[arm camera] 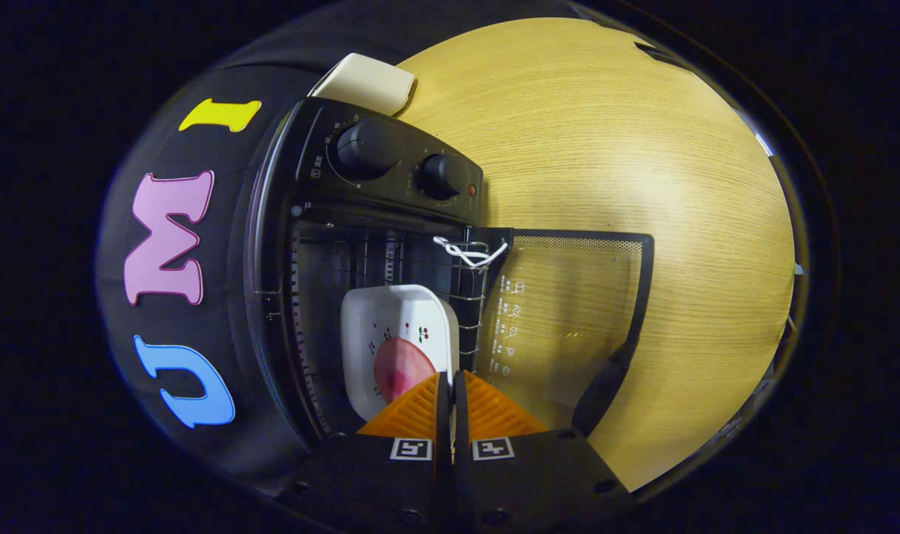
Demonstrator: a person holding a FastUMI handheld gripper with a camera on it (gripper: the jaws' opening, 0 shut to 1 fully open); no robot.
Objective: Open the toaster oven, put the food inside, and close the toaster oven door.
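Worktop (605,133): pale wood grain, carrying the oven against the booth's black cloth wall.
Dish (398,334): white, square with rounded corners, small printed marks on it, sitting inside the oven on the wire rack; a pink piece of food (401,367) lies in it.
Dish and claw: the dish's near rim is pinched between the two fingertips; the food lies just ahead of them.
Claw (450,386): fingers drawn almost together, clamped on that rim.
Oven (360,222): black, door (568,311) swung fully open and lying flat on the worktop, glass panel showing the wood beneath; two knobs (368,148) on its control panel.
Rack (468,297): wire, a white tie knotted at its front edge.
Beyond the oven: a white box (364,81).
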